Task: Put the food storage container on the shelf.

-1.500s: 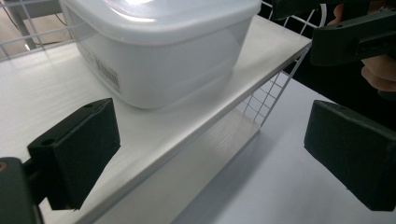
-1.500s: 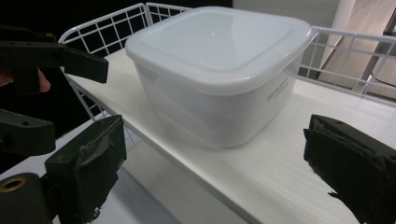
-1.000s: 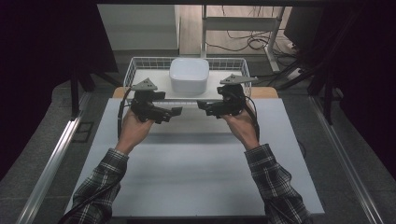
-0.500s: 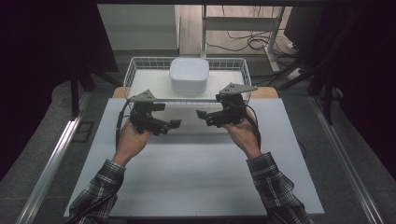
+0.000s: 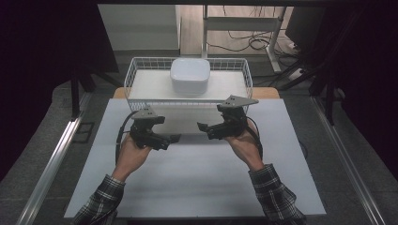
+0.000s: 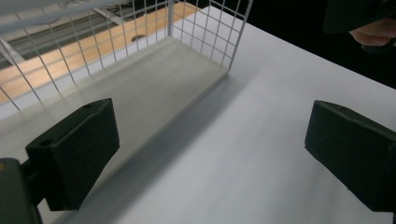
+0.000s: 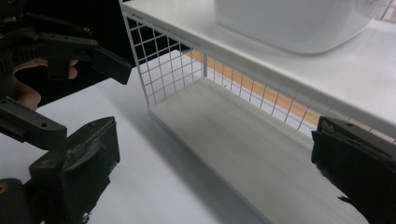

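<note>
Two grippers held over a white table top [image 5: 197,187], one in each hand, both near the middle of the high view

Left gripper [image 5: 174,138] at centre-left of the high view, pointing toward the right of the frame; jaws spread wide, nothing between them, as seen in the left gripper view, with only bare table surface between the two black pads [image 6: 74,151]

Right gripper [image 5: 201,126] at centre-right, pointing toward the left of the frame; jaws also spread wide and holding nothing, in the right gripper view one pad at lower left and one at lower right

Tips of the two grippers facing each other, near but apart

Two grey three-cornered plates, one on top of each gripper

One white wire basket [image 5: 136,70] in the upper middle of the high view, standing just beyond the grippers at the far edge of the table

One white square bowl [image 5: 189,75] with rounded corners inside the basket, in its middle part, toward the far side

Two plaid sleeves [image 5: 274,197] entering from the bottom of the frame

Loose cables [image 5: 244,44] on the floor at upper middle, behind the basket
</note>
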`<state>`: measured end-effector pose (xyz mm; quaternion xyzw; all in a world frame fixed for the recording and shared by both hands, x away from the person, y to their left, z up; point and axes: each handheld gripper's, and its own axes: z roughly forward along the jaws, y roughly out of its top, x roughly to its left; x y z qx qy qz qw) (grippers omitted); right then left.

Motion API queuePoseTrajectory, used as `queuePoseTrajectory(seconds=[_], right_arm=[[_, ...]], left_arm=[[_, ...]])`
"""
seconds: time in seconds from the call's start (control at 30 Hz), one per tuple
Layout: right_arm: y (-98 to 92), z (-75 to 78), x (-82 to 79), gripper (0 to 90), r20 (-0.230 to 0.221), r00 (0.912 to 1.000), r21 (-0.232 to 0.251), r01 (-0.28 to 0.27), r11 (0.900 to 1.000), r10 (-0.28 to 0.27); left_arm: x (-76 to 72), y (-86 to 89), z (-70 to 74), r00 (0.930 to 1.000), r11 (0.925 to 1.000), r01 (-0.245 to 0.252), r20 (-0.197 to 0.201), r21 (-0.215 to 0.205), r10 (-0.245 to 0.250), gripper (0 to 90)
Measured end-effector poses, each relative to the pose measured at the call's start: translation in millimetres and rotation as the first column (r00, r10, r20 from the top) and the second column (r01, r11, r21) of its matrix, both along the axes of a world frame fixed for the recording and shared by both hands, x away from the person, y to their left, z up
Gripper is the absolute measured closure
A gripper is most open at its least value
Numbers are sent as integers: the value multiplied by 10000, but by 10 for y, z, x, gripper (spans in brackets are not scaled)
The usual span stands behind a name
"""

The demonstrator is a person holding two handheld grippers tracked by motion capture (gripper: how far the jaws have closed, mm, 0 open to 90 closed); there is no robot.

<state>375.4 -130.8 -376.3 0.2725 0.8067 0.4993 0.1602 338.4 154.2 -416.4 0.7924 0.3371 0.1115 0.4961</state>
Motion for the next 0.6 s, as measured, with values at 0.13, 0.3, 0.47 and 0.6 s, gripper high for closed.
queuePoseTrajectory(seconds=[0.13, 0.3, 0.47, 0.6], right_arm=[[-9, -85, -42, 0, -69, 10000, -46, -57, 10000, 56], [-27, -205, -85, 0, -221, 9996, -22, -153, 9999, 153], [-48, -308, -120, 0, -328, 9994, -114, -124, 9999, 120], [-60, -361, -148, 0, -338, 9993, -237, -174, 9996, 166]], left_arm=[[-61, -12, -100, 9998, 10000, 38, -193, 62, -37, 32], [-129, -27, -212, 9995, 9999, 81, -310, 97, -78, 33], [-173, -34, -303, 9993, 9999, 133, -355, 23, -133, 35], [-210, -21, -363, 9992, 9999, 92, -401, 87, -89, 37]])
